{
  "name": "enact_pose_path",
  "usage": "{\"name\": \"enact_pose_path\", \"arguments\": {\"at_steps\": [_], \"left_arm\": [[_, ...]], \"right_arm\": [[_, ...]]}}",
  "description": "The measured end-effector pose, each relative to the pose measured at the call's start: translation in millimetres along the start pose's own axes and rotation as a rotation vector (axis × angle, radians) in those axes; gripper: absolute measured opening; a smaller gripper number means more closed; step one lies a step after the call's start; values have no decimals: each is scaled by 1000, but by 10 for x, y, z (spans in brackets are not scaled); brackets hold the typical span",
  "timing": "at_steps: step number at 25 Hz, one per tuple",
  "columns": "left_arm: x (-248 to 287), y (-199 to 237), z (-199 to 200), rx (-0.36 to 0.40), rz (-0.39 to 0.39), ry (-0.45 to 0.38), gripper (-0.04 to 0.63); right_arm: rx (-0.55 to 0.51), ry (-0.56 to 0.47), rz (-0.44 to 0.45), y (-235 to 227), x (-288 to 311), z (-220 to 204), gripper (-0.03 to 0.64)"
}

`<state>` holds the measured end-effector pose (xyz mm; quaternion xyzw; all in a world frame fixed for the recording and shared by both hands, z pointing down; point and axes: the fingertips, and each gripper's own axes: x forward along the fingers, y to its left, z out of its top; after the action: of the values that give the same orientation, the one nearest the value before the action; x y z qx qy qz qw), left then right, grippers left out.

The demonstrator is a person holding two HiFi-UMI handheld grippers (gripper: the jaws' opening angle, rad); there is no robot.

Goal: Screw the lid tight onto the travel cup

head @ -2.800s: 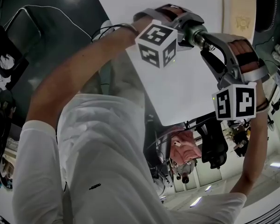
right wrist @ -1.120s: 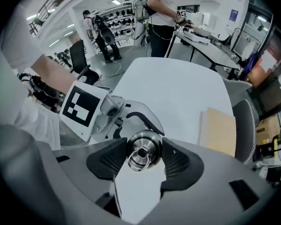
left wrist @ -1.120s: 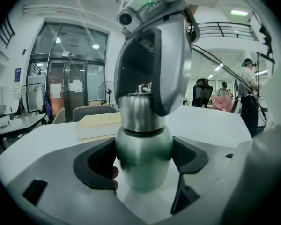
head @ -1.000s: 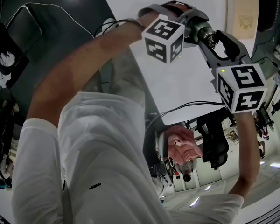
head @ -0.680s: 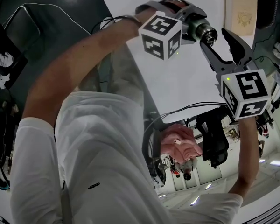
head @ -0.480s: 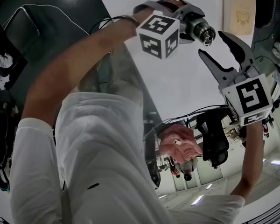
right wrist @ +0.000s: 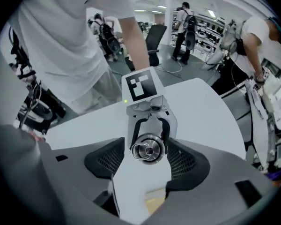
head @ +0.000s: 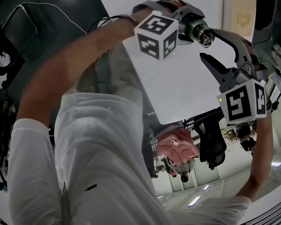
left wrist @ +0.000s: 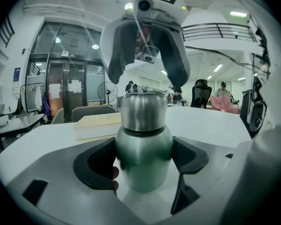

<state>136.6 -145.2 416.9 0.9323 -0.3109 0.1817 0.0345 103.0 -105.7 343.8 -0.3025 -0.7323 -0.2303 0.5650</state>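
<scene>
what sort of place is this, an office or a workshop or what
Probably an open-plan office or lab floor. There is a large white table, a black office chair behind it, and tall glass entrance doors at the far side.

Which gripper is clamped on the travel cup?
The left gripper, shut on the travel cup; the right gripper has just been opening its jaws around the lid.
</scene>
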Motion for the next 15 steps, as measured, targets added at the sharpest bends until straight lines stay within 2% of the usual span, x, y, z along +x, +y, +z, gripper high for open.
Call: {"name": "enact_pose_path", "arguments": {"at_steps": [7,12,15], "left_arm": [[19,-3,-5,2,-6,-2,364],[17,-7,-1,1,-9,-1,364],[13,8,1,2,-7,0,364]], "right_arm": [[-301,101,58,11,130,-159,255],[-377,122,104,11,211,-168,242],[-380,120,100,-3,210,-164,241]]}}
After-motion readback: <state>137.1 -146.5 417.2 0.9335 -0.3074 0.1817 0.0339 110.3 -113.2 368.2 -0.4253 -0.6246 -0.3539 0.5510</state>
